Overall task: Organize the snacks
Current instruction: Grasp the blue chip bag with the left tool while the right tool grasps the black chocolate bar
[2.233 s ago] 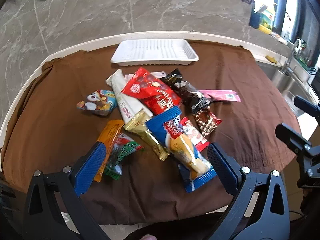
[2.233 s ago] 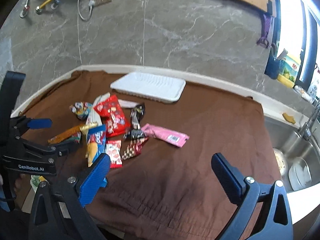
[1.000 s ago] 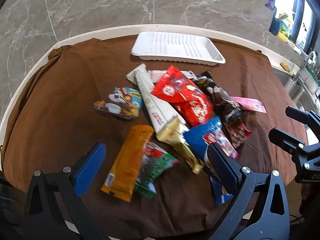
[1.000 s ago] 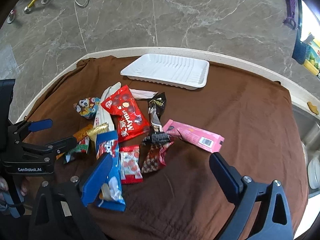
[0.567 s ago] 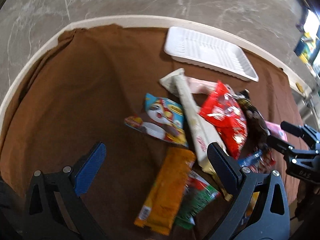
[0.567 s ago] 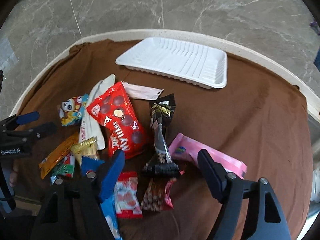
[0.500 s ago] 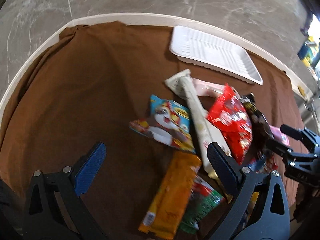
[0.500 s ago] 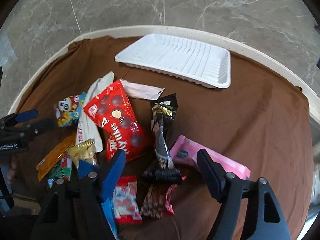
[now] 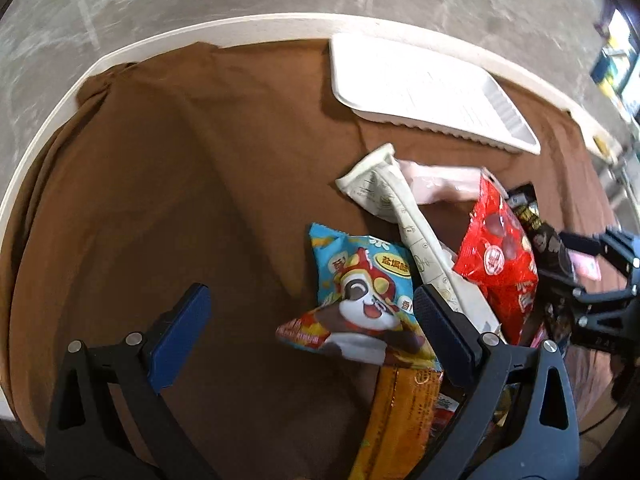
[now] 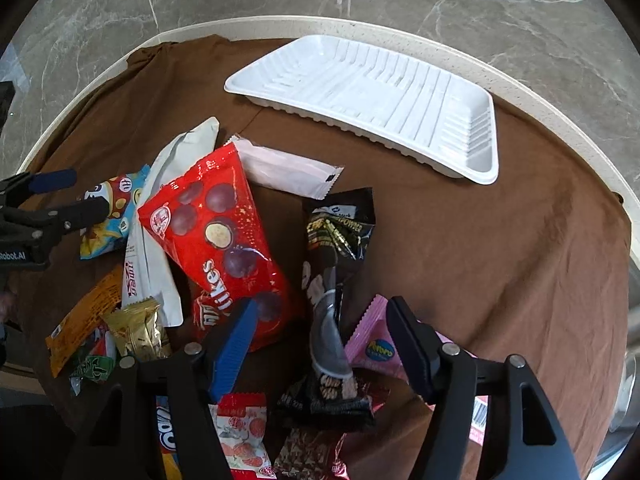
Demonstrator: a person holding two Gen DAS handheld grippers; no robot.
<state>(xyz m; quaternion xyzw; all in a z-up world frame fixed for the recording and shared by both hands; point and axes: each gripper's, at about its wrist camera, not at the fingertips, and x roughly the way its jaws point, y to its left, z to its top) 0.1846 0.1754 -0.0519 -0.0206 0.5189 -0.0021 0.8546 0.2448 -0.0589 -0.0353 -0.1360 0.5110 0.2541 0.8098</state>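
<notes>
A heap of snack packets lies on a brown cloth [image 9: 160,184]. My left gripper [image 9: 310,320] is open and empty, low over the cloth, its right finger at the edge of a blue panda packet [image 9: 360,300]. My right gripper [image 10: 320,336] is open and empty, its jaws astride a black cookie packet [image 10: 334,264]. A red Mylikes bag [image 10: 220,232] lies left of it and a pink wafer packet [image 10: 372,344] right of it. An empty white tray [image 10: 372,92] stands at the back; it also shows in the left wrist view [image 9: 424,92].
A long white packet [image 9: 416,232], an orange bar [image 9: 400,420], a gold packet [image 10: 136,332] and a pale pink sachet [image 10: 288,172] lie in the heap. The cream counter rim [image 10: 560,120] curves behind the cloth. A sink edge [image 10: 628,360] is at the far right.
Both grippers have moved down and forward toward the heap. The left one has swung left onto the panda packet; the right one has closed in over the black packet.
</notes>
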